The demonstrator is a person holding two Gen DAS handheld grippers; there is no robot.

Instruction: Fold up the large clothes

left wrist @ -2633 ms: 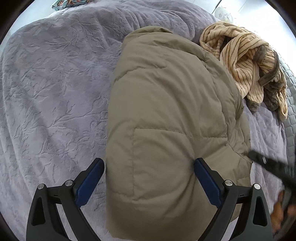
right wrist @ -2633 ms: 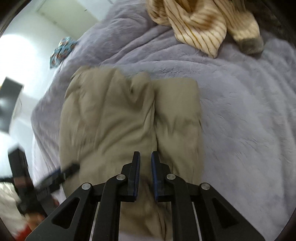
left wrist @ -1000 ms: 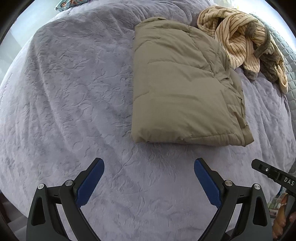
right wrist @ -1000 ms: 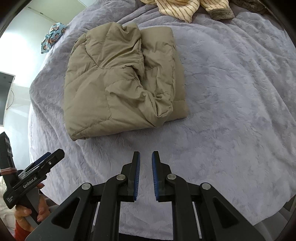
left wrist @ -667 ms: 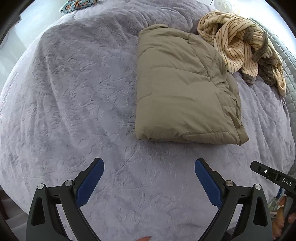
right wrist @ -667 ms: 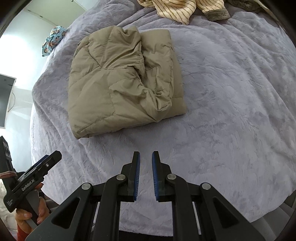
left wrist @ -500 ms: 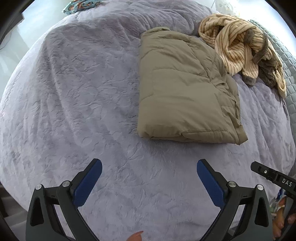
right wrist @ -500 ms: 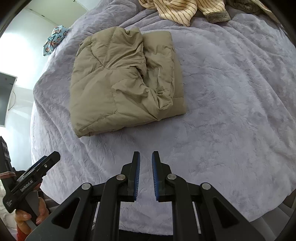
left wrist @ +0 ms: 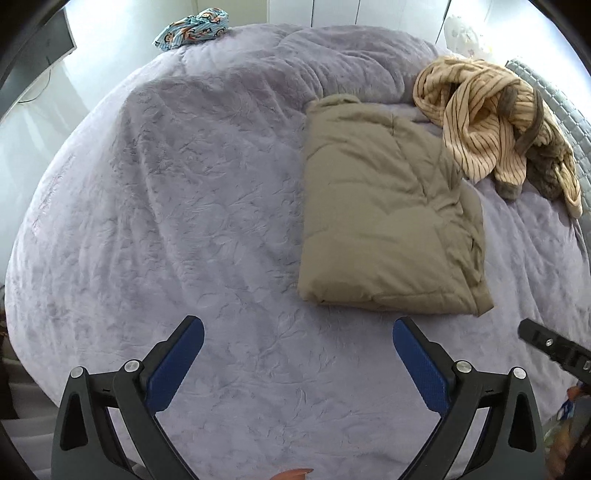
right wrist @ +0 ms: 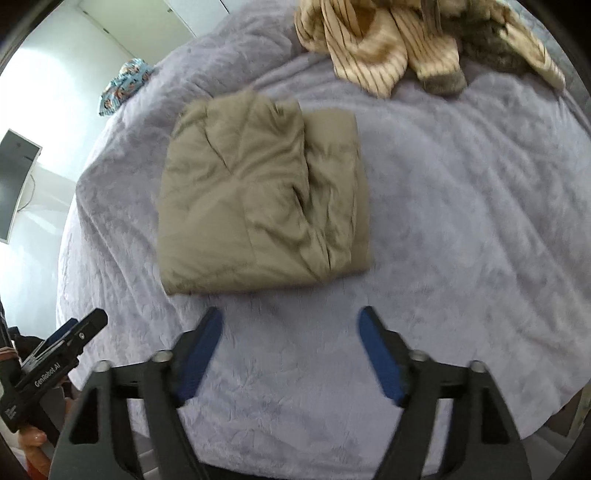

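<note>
The folded khaki puffer jacket (left wrist: 388,218) looks like smooth matt quilted nylon, sitting on a fuzzy lavender plush blanket (left wrist: 184,221) with an embossed leafy texture, and the crumpled cream striped garment (left wrist: 484,122) is soft ribbed fleece-ish knit.

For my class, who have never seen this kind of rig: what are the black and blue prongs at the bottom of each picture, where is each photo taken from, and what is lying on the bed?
The prongs are handheld grippers, one in each of a person's hands; there is no robot arm. Each carries a fisheye camera looking along its two fingers, so each picture shows its own gripper at the bottom. One picture comes from the left gripper, the other from the right gripper. Both are open and hold nothing. On the purple blanket lies a folded khaki jacket. Beyond it sits a crumpled striped garment, and a patterned blue cloth lies at the far edge.
</note>
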